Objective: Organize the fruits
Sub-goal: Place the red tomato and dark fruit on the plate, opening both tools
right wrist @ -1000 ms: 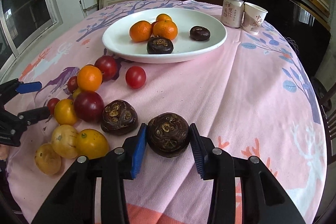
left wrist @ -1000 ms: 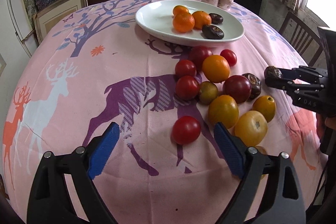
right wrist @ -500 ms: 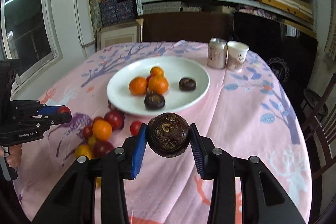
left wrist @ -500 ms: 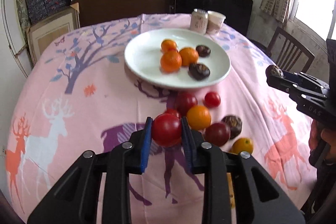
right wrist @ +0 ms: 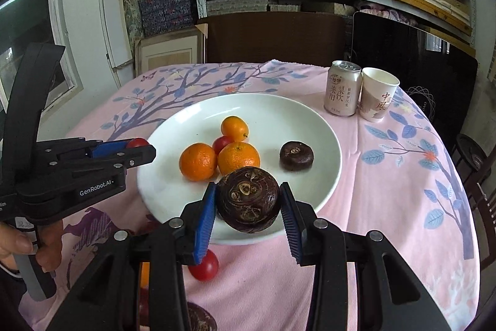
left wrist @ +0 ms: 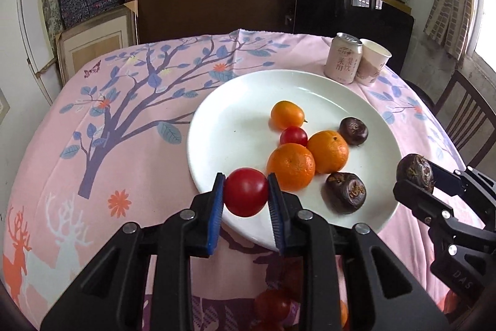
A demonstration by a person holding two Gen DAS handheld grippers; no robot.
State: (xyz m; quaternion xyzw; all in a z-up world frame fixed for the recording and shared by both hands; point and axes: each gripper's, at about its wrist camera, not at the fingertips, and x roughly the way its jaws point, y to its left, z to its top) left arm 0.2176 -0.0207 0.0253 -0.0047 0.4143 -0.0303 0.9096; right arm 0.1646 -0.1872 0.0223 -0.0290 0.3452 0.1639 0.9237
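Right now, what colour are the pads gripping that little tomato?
Blue, ribbed pads on a black left tool, pressed against the red tomato. The left wrist view shows it best.

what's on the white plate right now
On the white plate lie three orange citrus fruits, one small red tomato and two dark brown fruits. Its near rim is covered by both grippers' loads.

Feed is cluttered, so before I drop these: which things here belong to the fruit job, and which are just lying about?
Job:
- red tomato in left gripper
- dark brown fruit in right gripper
- white plate holding fruit
- loose tomato on cloth

Lying about:
- drink can
- paper cup
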